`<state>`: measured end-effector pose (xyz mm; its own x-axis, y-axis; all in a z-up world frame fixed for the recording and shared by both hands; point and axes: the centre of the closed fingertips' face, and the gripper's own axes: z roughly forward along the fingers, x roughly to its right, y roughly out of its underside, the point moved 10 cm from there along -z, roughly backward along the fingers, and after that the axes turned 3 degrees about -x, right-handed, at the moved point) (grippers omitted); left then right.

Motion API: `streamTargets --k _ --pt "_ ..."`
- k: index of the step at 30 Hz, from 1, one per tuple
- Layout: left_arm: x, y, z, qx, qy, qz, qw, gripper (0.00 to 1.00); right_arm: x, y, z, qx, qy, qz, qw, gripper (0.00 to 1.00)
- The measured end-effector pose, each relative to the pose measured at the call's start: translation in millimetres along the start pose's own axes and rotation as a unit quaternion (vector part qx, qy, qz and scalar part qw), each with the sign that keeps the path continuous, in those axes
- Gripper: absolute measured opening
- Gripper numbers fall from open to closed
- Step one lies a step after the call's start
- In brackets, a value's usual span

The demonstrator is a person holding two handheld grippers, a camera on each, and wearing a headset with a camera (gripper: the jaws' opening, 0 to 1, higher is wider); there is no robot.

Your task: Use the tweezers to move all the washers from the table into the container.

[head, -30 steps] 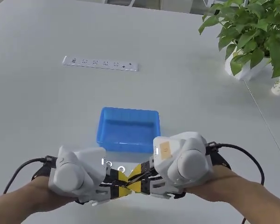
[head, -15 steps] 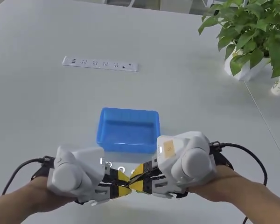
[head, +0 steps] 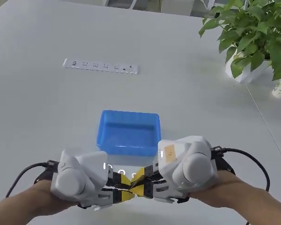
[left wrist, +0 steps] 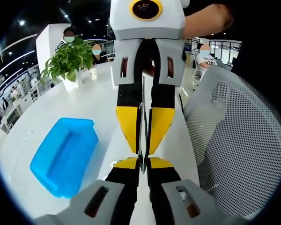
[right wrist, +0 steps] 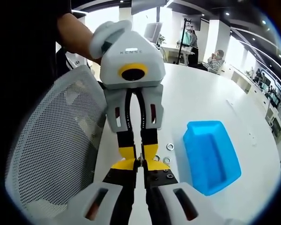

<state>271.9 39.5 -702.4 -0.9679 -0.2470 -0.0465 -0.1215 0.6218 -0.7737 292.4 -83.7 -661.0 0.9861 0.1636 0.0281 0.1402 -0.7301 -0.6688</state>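
Left gripper (left wrist: 141, 163) and right gripper (right wrist: 142, 164) met tip to tip, both jaw pairs closed on thin tweezers (left wrist: 141, 117). Washers (right wrist: 169, 146) left on table (head: 47, 108) beside blue container (head: 126, 146), judged empty; transfer not yet begun.

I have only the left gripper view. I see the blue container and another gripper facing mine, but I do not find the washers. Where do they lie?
Observer: The right gripper view shows two washers on the table, beside the container but apart from it.
Operator: My view meets the container at a slant. Is anything inside?
Observer: The head view looks down into it. Its floor seems bare, with no washer that I can see.
Operator: What lies beyond it?
Observer: A white power strip, well apart from the container, toward the table's far side.
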Motion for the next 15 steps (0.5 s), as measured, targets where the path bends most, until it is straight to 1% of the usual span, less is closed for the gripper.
streamTargets --k 4,12,15 --pt "-0.9 -0.3 0.1 0.001 0.001 -0.002 1.0 0.1 0.6 0.6 -0.3 0.0 0.0 -0.001 1.0 0.07" --pt "0.0 0.8 1.5 -0.007 0.003 -0.004 1.0 0.1 -0.5 2.1 0.9 -0.001 0.0 -0.001 1.0 0.07" --pt "0.5 3.1 2.3 -0.017 0.004 -0.007 0.9998 0.17 0.8 3.3 -0.1 0.0 0.004 -0.002 1.0 0.08"
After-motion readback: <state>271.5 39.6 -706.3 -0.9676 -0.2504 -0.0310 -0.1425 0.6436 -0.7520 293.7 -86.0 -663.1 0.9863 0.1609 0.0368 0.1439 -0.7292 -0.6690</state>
